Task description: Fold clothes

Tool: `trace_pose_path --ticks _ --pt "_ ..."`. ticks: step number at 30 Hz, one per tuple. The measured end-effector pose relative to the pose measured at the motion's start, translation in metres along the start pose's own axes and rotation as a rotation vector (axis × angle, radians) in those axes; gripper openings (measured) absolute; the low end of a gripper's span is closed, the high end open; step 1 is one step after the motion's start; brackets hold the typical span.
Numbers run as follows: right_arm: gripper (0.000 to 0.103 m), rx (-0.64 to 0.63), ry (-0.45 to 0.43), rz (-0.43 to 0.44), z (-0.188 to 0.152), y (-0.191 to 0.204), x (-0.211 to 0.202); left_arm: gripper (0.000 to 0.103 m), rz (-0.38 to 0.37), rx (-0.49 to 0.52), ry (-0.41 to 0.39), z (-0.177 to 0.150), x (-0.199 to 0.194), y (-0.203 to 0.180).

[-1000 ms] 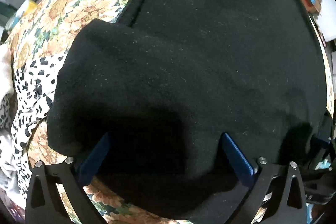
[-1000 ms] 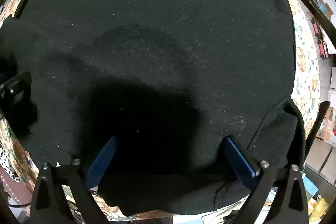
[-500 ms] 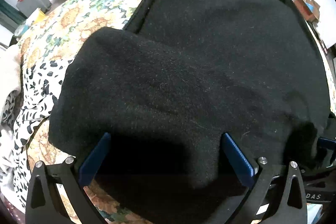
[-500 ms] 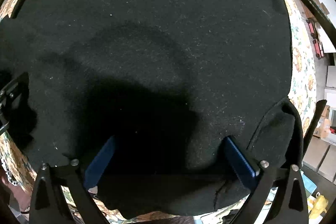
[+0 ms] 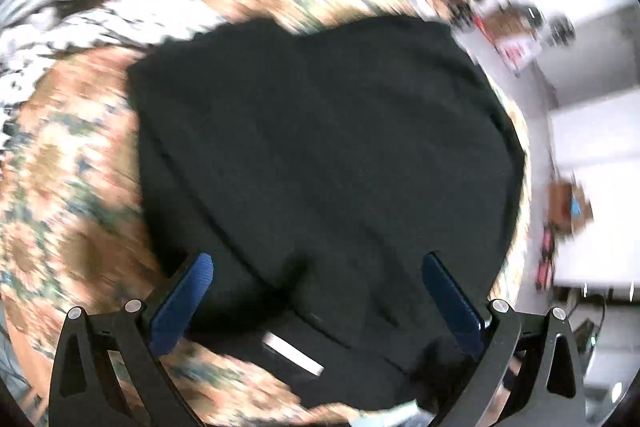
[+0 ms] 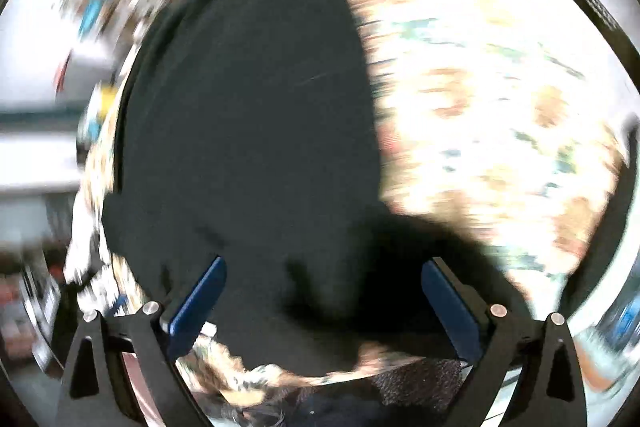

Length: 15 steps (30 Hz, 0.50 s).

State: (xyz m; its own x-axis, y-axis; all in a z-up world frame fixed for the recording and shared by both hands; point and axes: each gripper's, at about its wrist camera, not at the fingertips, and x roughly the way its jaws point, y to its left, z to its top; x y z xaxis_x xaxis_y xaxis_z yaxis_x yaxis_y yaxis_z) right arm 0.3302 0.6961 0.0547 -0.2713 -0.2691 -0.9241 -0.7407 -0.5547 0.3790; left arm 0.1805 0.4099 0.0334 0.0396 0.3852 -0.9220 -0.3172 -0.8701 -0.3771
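Both tools stand wide apart and empty: left gripper [image 5: 316, 277], blue pads [image 5: 182, 301] spread above the black garment [image 5: 320, 155] lying on the floral bedspread [image 5: 60, 187], and right gripper [image 6: 322, 279] likewise spread over that garment's near edge, neither clamping the cloth, both views blurred.

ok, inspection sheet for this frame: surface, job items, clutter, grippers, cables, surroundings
Surface: floral cloth, motion-blurred in both views.
Job's things: black garment spread on the cloth; a white tag shows at its near edge.
Clutter: black-and-white spotted fabric at far left.
Grippers: left gripper and right gripper both open, fingers apart over the garment, holding nothing.
Cables: nothing seen clearly; too blurred.
Surroundings: cardboard boxes and unreadable items on a pale floor.
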Motion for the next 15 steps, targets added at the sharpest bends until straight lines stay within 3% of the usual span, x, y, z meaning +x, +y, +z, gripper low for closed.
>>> trace_pose_path --ticks 5,8,11,13,15 --pt "0.099 0.27 -0.068 -0.01 -0.005 -0.106 -0.04 0.103 0.08 0.173 0.058 -0.021 0.045 -0.074" --pt "0.099 0.39 -0.089 -0.043 -0.001 -0.195 -0.087 0.103 0.065 0.28 0.188 -0.035 0.086 -0.113" --pt "0.097 0.498 -0.103 -0.05 -0.061 -0.218 -0.039 0.103 0.101 0.438 0.261 -0.057 0.112 -0.15" --pt "0.095 0.561 -0.107 -0.046 -0.08 -0.257 -0.061 0.103 0.143 0.537 0.29 -0.074 0.124 -0.169" --pt "0.091 0.608 -0.108 -0.028 -0.091 -0.268 -0.061 0.103 0.188 0.598 0.318 -0.088 0.136 -0.181"
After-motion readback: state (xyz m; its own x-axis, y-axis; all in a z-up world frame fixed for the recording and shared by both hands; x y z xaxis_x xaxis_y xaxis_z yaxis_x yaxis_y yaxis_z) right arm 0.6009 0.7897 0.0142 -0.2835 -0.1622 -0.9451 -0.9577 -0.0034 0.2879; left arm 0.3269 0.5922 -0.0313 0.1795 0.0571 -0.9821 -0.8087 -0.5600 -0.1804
